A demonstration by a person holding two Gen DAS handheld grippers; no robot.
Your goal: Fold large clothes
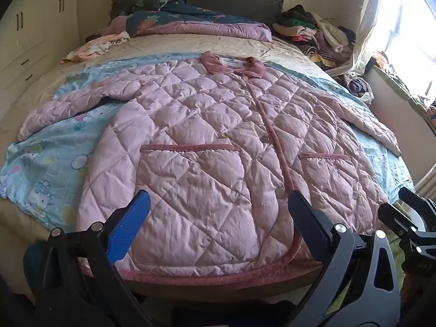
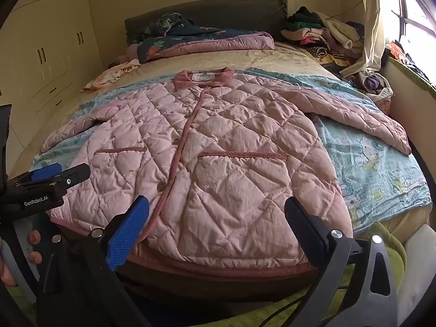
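A pink quilted jacket (image 1: 207,141) lies flat and face up on the bed, buttoned, collar at the far end, both sleeves spread outward; it also fills the right wrist view (image 2: 226,150). My left gripper (image 1: 218,207) is open and empty, hovering over the hem near the left pocket (image 1: 190,169). My right gripper (image 2: 218,212) is open and empty, over the hem near the right pocket (image 2: 242,174). The left gripper also shows at the left edge of the right wrist view (image 2: 51,177). The right gripper shows at the right edge of the left wrist view (image 1: 408,212).
A light blue cartoon blanket (image 1: 41,169) lies under the jacket. A dark floral quilt (image 1: 174,13) lies folded by the headboard. A heap of clothes (image 1: 313,30) fills the far right corner. Wardrobe doors (image 2: 41,54) stand at left; a window (image 2: 408,5) at right.
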